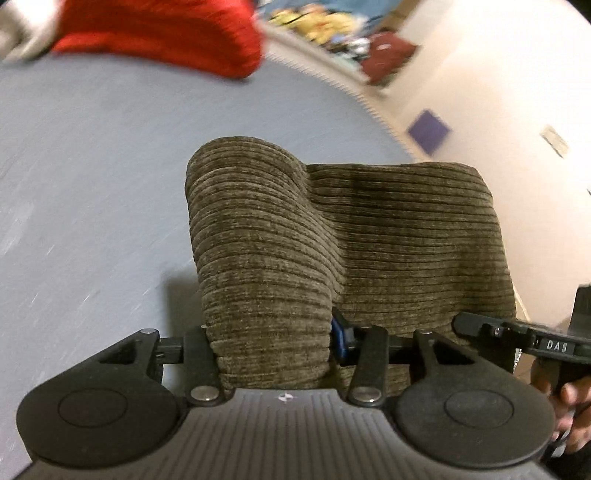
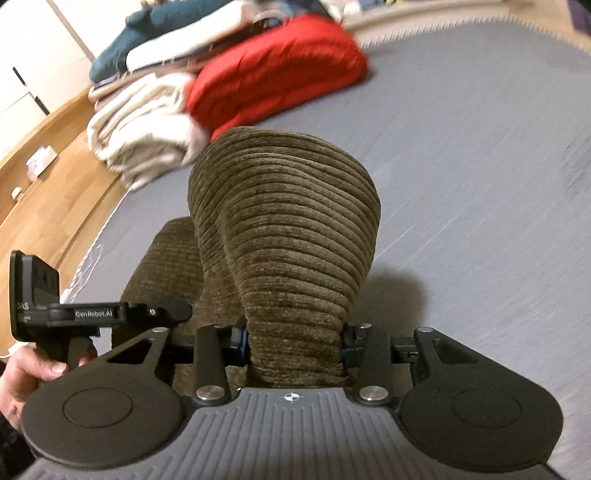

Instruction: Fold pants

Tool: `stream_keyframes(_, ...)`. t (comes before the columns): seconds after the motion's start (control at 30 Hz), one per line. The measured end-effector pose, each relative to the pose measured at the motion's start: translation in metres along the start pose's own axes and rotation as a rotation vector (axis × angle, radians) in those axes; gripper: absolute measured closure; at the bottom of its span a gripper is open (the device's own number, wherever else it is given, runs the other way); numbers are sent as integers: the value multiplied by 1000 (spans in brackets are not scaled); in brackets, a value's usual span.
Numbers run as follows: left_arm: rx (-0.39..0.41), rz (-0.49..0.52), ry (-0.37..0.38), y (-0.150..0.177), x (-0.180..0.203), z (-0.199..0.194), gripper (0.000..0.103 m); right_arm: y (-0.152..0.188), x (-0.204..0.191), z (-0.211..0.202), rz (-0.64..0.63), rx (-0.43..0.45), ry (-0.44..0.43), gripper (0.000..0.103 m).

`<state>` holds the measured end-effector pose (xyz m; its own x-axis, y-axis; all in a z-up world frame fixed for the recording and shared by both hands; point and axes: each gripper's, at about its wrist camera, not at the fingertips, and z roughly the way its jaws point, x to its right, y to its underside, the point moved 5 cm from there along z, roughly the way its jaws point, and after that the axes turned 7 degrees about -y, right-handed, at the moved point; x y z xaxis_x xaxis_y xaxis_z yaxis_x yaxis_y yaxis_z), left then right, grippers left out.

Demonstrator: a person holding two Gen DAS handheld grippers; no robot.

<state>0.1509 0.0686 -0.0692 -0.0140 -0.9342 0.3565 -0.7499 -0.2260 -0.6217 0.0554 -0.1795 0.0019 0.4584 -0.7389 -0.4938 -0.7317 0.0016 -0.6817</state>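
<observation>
The pants (image 1: 332, 229) are olive-brown ribbed corduroy, held up above a blue-grey bed surface (image 1: 92, 166). My left gripper (image 1: 273, 347) is shut on one bunched edge of the pants; its fingertips are hidden in the cloth. My right gripper (image 2: 295, 347) is shut on another bunched edge of the pants (image 2: 288, 229), which bulges up in front of it. The right gripper shows at the right edge of the left wrist view (image 1: 517, 332), and the left gripper at the left of the right wrist view (image 2: 110, 314). Both views are motion-blurred.
A red folded garment (image 2: 280, 70) lies at the far end of the bed surface (image 2: 461, 166), beside a cream folded pile (image 2: 144, 133) and a teal one (image 2: 147, 33). Wooden floor (image 2: 48, 192) lies left of the bed. A pale wall (image 1: 498, 92) stands to the right.
</observation>
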Motion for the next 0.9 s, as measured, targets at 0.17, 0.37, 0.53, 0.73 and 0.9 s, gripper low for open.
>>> stream_keyframes(0.17,98,-37,92,-26,34,21,42,-43,29,-36,-73,82,3,60)
stream_keyframes(0.37,53,176,-463,-15,30,56,32,-52,102,-34,-52,177,325,19)
stream_keyframes(0.53,103,199,-249,-4,50,28,36,-46,92,-24,-92,149,258,24)
stream_keyframes(0.73,-234,586,-259,74,56,76,30,11,101,19,-296,-263,263,26)
stream_keyframes(0.9,-135,500,-266,56,53,51,30,25,119,35,-361,-385,356,39)
